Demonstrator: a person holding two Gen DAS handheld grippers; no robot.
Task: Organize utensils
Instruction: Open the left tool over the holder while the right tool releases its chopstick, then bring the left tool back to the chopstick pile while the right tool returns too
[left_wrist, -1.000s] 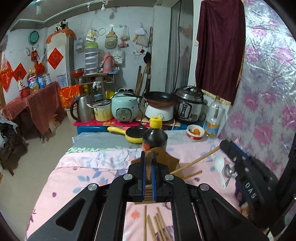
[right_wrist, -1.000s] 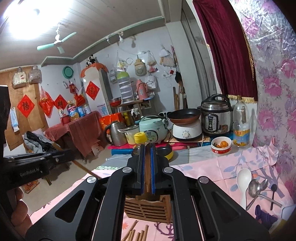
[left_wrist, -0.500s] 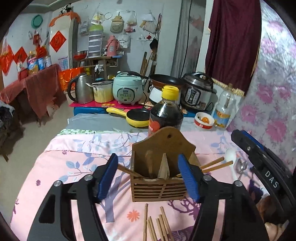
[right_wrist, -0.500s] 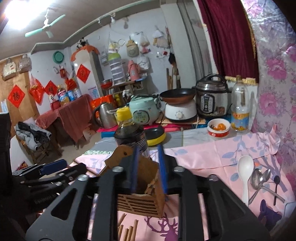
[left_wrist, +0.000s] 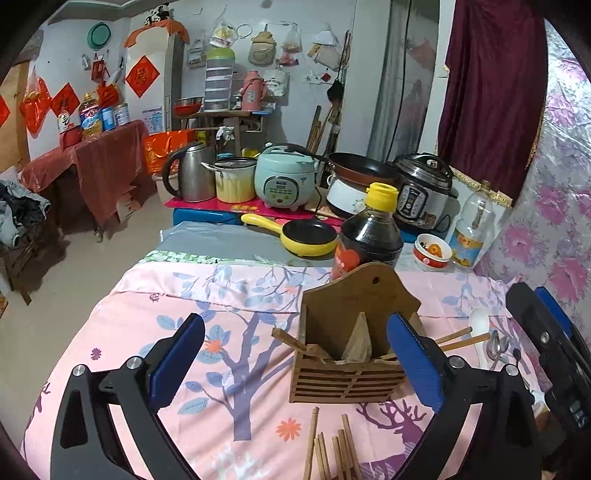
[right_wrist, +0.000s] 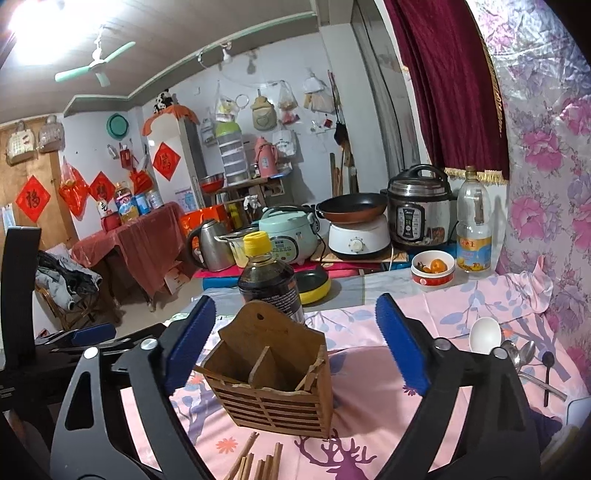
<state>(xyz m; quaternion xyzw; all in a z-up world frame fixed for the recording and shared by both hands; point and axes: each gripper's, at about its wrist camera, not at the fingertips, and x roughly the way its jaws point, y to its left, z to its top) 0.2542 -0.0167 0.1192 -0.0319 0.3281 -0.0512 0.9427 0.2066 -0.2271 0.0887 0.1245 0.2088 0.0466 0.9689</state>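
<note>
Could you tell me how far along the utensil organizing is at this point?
Barely started. The wooden holder has a chopstick or two lying across it. Both the left gripper and right gripper, jaws just opened, hold nothing. Loose chopsticks, the white spoon and metal spoons remain.

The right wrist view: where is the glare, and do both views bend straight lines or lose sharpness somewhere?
Right wrist view: the ceiling light is blown out white at the top left corner. Both views: fisheye bending, strongest at the dark rounded edges, as on the curtain. Left wrist view: evenly lit, no glare; the wooden utensil holder is sharp, and the chopsticks at the bottom edge are slightly soft.
</note>
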